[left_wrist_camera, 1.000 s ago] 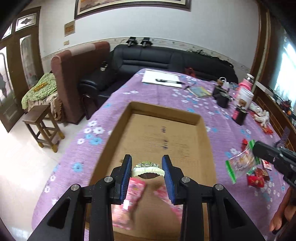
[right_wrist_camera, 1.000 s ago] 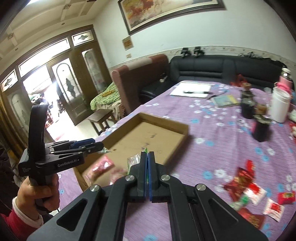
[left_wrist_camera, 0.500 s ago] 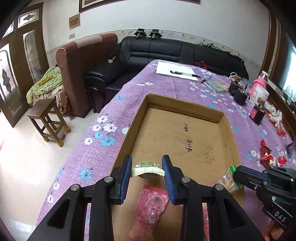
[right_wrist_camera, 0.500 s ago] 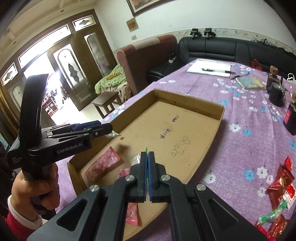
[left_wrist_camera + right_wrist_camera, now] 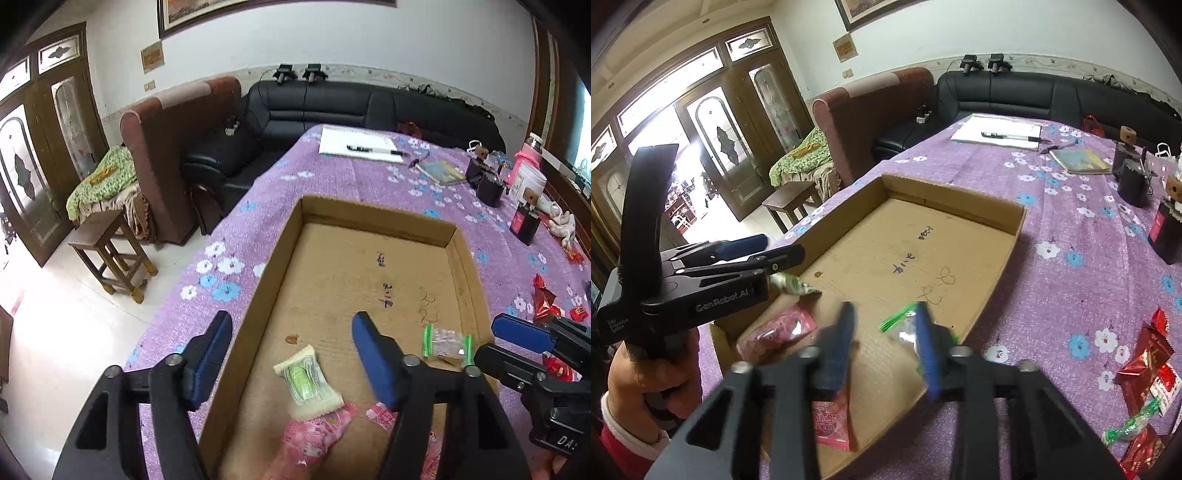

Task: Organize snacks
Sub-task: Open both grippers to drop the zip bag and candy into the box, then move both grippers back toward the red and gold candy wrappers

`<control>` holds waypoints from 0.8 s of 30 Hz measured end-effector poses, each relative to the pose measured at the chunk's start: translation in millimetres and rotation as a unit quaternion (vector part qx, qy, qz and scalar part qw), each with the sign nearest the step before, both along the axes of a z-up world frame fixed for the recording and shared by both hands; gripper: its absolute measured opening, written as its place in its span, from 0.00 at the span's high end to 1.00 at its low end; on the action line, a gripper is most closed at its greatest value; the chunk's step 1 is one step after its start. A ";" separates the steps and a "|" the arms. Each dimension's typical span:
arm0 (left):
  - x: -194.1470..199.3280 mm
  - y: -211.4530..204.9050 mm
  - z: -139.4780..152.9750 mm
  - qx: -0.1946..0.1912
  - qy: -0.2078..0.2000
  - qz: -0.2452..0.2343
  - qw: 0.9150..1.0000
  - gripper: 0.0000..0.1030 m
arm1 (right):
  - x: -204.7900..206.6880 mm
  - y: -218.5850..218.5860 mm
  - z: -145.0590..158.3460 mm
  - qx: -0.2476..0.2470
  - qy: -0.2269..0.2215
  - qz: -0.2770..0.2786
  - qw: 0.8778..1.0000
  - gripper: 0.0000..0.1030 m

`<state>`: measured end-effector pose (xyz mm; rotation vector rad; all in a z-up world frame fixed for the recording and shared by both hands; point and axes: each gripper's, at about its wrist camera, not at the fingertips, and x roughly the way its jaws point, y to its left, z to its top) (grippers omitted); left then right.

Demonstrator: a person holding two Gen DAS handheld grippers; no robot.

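Note:
A shallow cardboard box (image 5: 369,218) (image 5: 953,192) lies on the purple flowered tablecloth. My left gripper (image 5: 293,354) (image 5: 783,246) hovers over its near left corner with its jaws opening. A green-and-white snack packet (image 5: 308,384) (image 5: 792,286) lies free on the box floor beneath them, touching neither pad. My right gripper (image 5: 882,343) (image 5: 487,341) is over the box's near right side, its jaws opening too. A clear packet with green edges (image 5: 905,325) (image 5: 447,343) rests on the box floor just past its fingers, not pressed. Pink packets (image 5: 314,435) (image 5: 779,328) lie near the front wall.
Red-wrapped snacks (image 5: 1145,365) (image 5: 543,299) are scattered on the cloth right of the box. Dark bottles (image 5: 1132,184), a white jar (image 5: 526,181), a book (image 5: 1078,160) and a notepad with a pen (image 5: 360,147) stand farther back. A wooden stool (image 5: 110,254) and floor lie beyond the table's left edge.
Both grippers have opened. The green-and-white packet left the left pads and dropped into the box; the clear packet left the right pads and lies on the box floor.

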<state>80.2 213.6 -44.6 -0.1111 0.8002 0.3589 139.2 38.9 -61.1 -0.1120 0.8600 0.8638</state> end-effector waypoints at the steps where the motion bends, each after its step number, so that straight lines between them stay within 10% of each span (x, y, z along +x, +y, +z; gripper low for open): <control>1: -1.2 -0.6 2.1 0.002 -0.002 0.001 1.000 0.30 | -1.0 -0.6 1.4 -0.001 -0.004 0.000 1.000 0.63; 24: -6.1 -94.7 23.5 -0.028 -0.020 -0.084 0.996 0.22 | -31.9 -138.3 15.8 0.000 -0.019 -0.088 0.996 0.63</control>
